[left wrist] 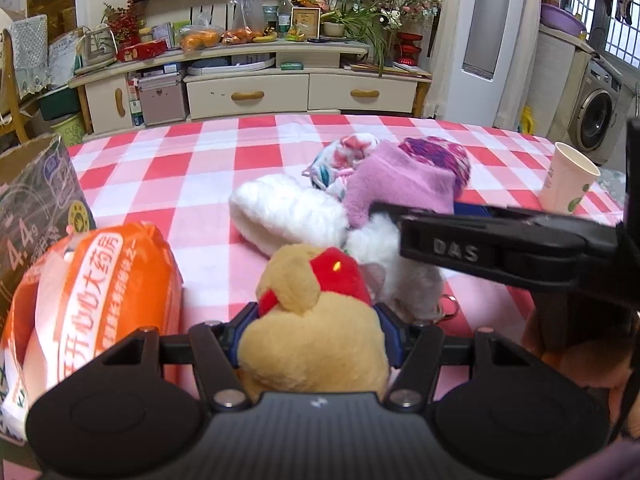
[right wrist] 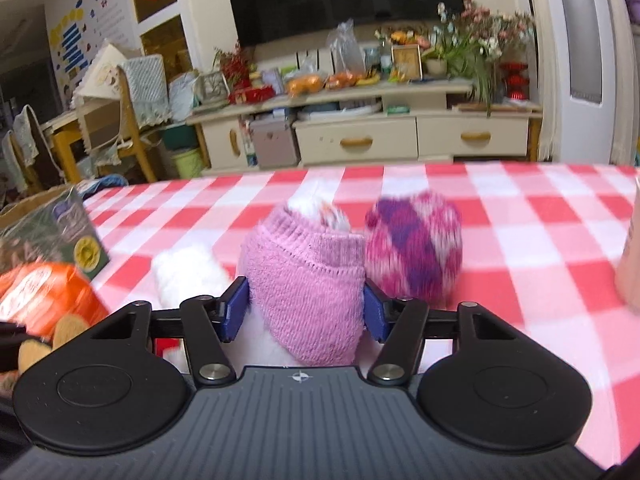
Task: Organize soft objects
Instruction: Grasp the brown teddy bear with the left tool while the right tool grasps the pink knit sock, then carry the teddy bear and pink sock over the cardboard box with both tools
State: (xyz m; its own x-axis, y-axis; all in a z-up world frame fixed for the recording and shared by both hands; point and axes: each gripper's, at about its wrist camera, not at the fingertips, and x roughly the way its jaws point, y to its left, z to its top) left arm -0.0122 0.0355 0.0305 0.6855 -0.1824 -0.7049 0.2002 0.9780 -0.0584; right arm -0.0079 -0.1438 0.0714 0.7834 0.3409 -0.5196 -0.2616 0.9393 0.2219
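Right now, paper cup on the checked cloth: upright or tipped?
Upright. In the left wrist view the paper cup stands on its base on the checked tablecloth, open mouth up. Contents cannot be seen.

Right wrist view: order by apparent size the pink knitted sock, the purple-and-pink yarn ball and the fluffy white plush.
1. Pink knitted sock, nearest the camera, so unsure
2. Purple-and-pink yarn ball
3. Fluffy white plush, partly hidden

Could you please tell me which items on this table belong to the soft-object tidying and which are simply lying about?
Job:
tan plush toy, in left gripper
pink knit sock, between right gripper pads
white fluffy item
purple yarn ball

Lying about:
paper cup
orange bag
cardboard box
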